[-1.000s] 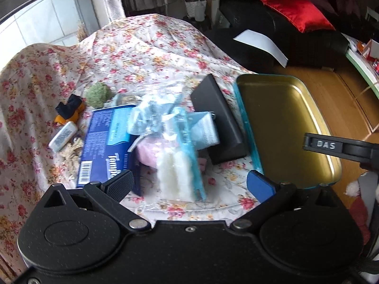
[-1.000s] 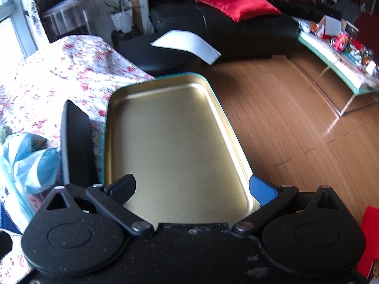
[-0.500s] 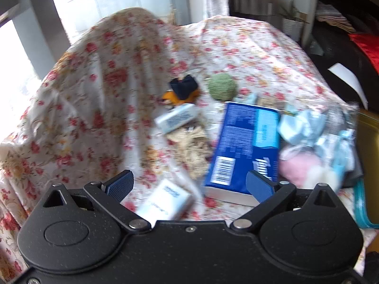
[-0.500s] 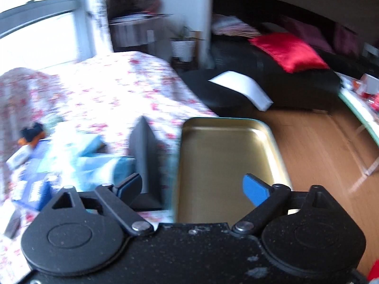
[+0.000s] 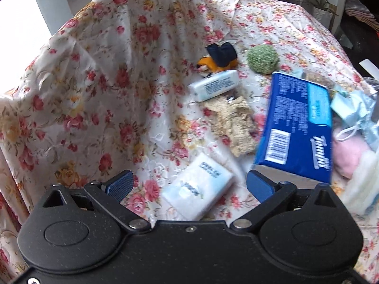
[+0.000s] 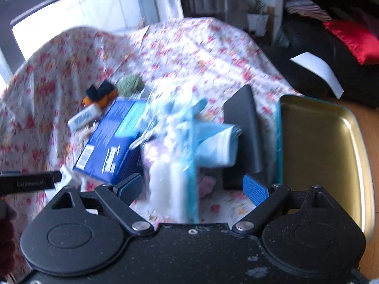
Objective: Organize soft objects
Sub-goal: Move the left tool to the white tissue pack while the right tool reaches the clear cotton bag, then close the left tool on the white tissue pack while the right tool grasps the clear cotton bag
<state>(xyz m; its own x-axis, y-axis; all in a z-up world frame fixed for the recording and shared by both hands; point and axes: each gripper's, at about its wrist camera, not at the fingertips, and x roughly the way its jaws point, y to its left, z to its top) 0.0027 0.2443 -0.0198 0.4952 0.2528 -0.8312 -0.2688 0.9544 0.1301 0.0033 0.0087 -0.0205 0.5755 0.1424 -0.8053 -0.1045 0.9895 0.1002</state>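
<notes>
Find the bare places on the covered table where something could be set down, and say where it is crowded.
The gold tray is empty. The floral cloth lies bare left of the white tissue pack and small white packet. Crowded: between the blue tissue box, clear bag of soft items and dark box.

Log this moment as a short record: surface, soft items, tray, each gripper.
surface: floral cloth
near left gripper: white tissue pack, lying between the open fingers, untouched
other items: blue tissue box, green fuzzy ball, beige knit piece, clear bag of soft items
tray: gold metal tray, nothing in it
left gripper: open
right gripper: open, in front of the clear bag
</notes>
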